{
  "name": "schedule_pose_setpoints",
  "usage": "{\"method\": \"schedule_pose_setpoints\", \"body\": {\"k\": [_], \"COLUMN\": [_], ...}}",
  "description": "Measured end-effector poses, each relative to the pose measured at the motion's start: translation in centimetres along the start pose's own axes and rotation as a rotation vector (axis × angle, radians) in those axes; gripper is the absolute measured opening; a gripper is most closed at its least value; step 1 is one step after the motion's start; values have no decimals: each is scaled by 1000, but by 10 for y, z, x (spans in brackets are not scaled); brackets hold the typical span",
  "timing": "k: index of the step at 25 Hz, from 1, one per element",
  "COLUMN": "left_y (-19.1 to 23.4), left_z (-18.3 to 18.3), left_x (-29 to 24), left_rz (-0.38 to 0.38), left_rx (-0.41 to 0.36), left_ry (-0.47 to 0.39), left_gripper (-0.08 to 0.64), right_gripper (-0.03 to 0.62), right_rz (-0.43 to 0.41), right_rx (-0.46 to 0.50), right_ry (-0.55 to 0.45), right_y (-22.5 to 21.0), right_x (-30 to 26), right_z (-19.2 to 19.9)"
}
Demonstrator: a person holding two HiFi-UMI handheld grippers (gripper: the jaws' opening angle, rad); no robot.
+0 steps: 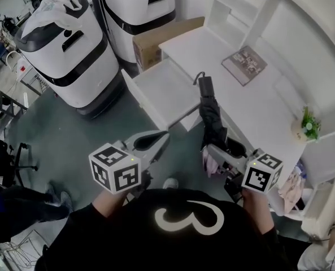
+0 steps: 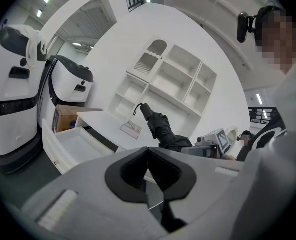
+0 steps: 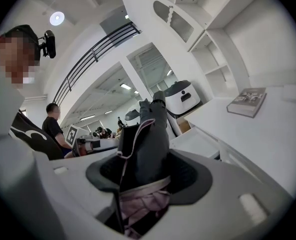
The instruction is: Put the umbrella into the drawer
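My right gripper (image 1: 210, 150) (image 3: 148, 170) is shut on a folded black umbrella (image 1: 211, 114) (image 3: 148, 134) with pink lining at its lower end. The umbrella juts forward from the jaws, and its handle with a strap hangs over the edge of the white desk (image 1: 212, 52). The white drawer (image 1: 161, 89) (image 2: 75, 141) (image 3: 200, 141) stands pulled out from the desk, left of the umbrella, and looks empty. My left gripper (image 1: 161, 138) (image 2: 148, 150) is shut on nothing, in front of the drawer. The left gripper view also shows the umbrella (image 2: 162, 129).
Two large white machines (image 1: 71, 49) (image 1: 139, 10) stand on the floor left of the desk, with a cardboard box (image 1: 156, 38) beside it. A book (image 1: 244, 65) lies on the desk under white shelves. A small plant (image 1: 308, 123) sits at the right.
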State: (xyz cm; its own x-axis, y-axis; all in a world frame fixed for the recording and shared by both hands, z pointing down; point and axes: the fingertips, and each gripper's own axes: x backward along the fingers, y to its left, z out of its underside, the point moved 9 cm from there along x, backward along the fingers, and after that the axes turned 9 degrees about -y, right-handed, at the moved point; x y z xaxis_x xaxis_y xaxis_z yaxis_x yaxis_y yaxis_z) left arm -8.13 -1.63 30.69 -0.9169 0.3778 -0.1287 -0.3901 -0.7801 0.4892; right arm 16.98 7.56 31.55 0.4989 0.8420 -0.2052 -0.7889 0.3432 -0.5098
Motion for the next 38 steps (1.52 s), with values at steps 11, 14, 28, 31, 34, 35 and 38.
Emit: {"method": "schedule_pose_setpoints", "body": {"k": [11,14,28,31,34,35,38], "left_y": [32,42,133,156,174,180,196], "left_z": [-11,-17,-48,-54,-59,-60,-62], "left_x": [-14,-21,-76,-85,-94,-96,-102], "left_rz": [-54,-75,-208,-227,-243,-249,-265], "left_rx": [8,13,78,93,110,116,134], "left_ry": [-9,-13,-4,-4,-3,-5,-7], "left_gripper": [9,9,9,9,9,9,9], "right_gripper": [241,239,236,235,235,235,235], "right_rz": [-31,-51,-82,-78,-87,-87,-80], "right_rx": [7,-18,-42,-48,-99,-113,-130], "right_ry": [55,64,209,250,277,287,324], "right_y": [-31,-44,-134,-150,-166,-171,-185], "right_x": [-54,-71,-195,-223,-247,-255,-279], "right_z": [-11,-17,-44,-46,-45,-43,-38]}}
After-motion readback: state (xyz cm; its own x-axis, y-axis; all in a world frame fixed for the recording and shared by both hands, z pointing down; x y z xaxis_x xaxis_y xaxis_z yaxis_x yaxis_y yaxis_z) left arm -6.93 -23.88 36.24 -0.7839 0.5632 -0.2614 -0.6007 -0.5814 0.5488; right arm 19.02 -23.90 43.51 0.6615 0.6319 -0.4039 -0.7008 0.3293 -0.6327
